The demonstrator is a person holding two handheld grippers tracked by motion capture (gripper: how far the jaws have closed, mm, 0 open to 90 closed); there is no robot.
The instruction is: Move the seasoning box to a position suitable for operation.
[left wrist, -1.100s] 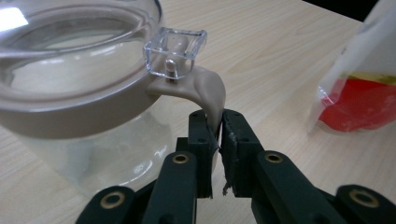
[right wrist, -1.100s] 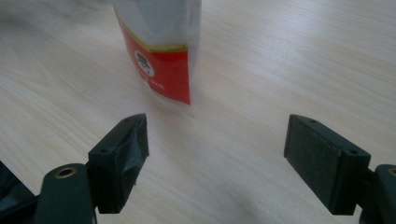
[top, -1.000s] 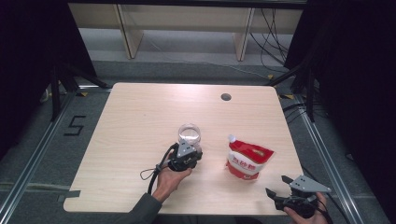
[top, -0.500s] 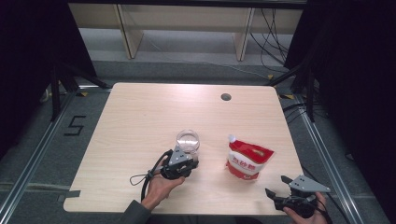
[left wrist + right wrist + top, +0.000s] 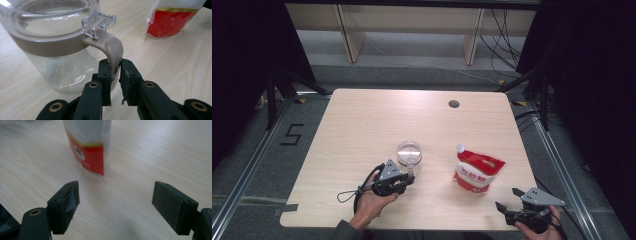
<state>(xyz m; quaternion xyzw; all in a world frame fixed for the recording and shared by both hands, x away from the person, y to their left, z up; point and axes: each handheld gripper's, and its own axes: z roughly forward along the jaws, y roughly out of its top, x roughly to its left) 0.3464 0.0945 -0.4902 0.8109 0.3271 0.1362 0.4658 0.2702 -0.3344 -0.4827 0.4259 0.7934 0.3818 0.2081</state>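
The pouch is red and white and stands on the table toward the right edge, in the near half. It carries white characters on the red part, but they are too small to read from the high view. In the right gripper view the pouch shows a small round emblem and a short line of print on red, with a yellow band above; this print is too blurred to read. On the floor left of the table a mark reads "5".

The jar is clear, with a beige band under a clear lid, and stands near the middle of the table, a little toward the near edge. A beige handle curves down from the band, below a clear latch.

The left gripper lies just in front of the jar, held by the left hand. In its own view the left gripper has its jaws nearly closed and they pinch the handle between them.

The right gripper is at the near right corner, in the right hand. In its own view the right gripper has its jaws wide apart and holds nothing; the pouch stands beyond them, apart from both.

A round hole is in the table near the far edge. Behind the table stands a shelf, with cables at its right.
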